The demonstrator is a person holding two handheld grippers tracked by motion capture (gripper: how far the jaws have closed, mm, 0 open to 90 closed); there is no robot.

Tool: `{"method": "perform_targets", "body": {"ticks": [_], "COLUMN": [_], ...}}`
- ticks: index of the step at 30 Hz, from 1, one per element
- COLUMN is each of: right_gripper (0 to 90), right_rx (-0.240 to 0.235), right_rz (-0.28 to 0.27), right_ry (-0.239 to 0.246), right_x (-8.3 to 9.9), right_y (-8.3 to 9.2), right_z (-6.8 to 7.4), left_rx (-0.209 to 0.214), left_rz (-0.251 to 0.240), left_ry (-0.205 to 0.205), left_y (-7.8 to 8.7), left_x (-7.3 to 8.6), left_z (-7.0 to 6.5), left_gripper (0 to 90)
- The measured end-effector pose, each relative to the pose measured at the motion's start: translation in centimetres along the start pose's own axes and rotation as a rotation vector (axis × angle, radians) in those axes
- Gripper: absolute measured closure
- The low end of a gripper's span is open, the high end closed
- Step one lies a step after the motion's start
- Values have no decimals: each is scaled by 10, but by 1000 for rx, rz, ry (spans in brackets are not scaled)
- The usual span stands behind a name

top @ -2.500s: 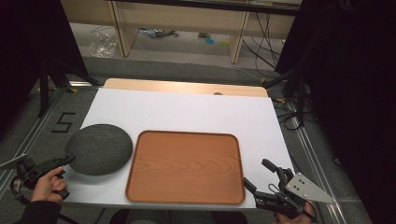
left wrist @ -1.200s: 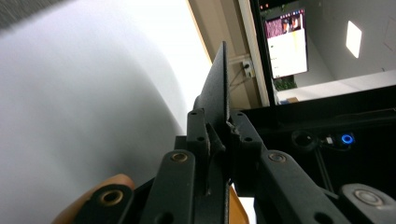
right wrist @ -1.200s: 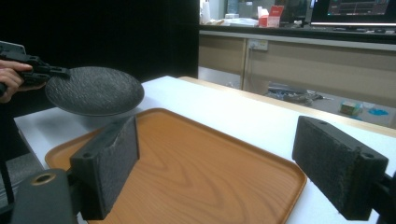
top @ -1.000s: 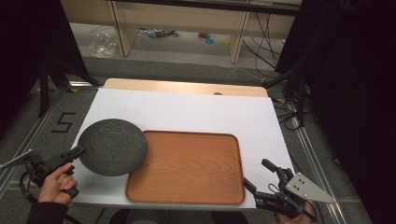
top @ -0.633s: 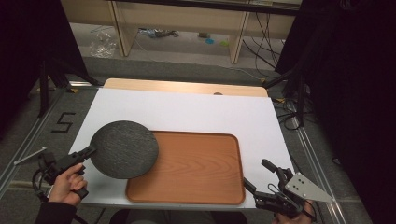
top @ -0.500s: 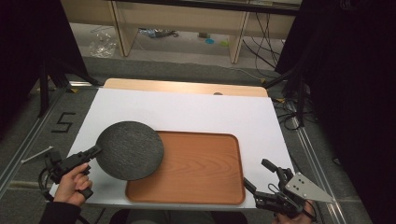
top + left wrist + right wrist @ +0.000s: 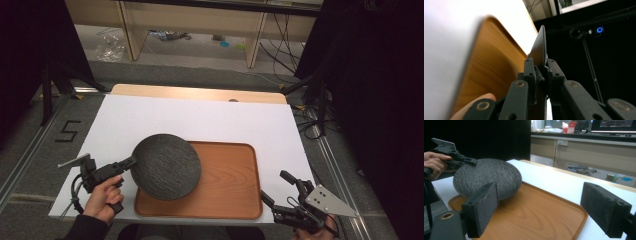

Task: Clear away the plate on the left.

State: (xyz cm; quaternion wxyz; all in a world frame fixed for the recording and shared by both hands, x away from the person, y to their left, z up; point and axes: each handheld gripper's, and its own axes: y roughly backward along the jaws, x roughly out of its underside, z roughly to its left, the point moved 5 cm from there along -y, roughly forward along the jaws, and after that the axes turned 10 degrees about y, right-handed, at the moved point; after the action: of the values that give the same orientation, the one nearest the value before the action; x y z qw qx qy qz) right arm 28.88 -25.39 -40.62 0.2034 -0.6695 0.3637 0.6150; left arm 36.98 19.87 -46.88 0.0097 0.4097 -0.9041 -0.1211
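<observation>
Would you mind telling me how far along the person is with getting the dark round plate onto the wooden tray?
Done: the left gripper is shut on the rim of the dark round plate and holds it lifted. In hand: the plate hangs tilted over the left end of the wooden tray, part of it still beyond the tray's left edge. Left: centring it, setting it down and letting go. The right gripper waits open beside the tray.
</observation>
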Motion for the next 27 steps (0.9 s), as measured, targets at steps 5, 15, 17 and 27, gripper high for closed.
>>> {"method": "perform_targets", "body": {"ticks": [5, 15, 17, 27], "right_gripper": [159, 159, 159, 159], "right_rx": [-10, -12, -12, -8], "right_rz": [8, 9, 8, 2], "right_ry": [-10, -9, -10, -11], "right_x": [0, 0, 0, -1], "right_y": [2, 2, 2, 2], "right_z": [1, 1, 1, 2], "left_rx": [-1, -64, -63, -118], "left_rz": [82, 173, 182, 213], "left_ry": [-17, -50, -53, -102], "left_y": [-22, -49, -53, -55], "left_x": [23, 52, 55, 62], "left_z": [-2, -1, -1, 3], "left_gripper": [795, 786, 786, 813]}}
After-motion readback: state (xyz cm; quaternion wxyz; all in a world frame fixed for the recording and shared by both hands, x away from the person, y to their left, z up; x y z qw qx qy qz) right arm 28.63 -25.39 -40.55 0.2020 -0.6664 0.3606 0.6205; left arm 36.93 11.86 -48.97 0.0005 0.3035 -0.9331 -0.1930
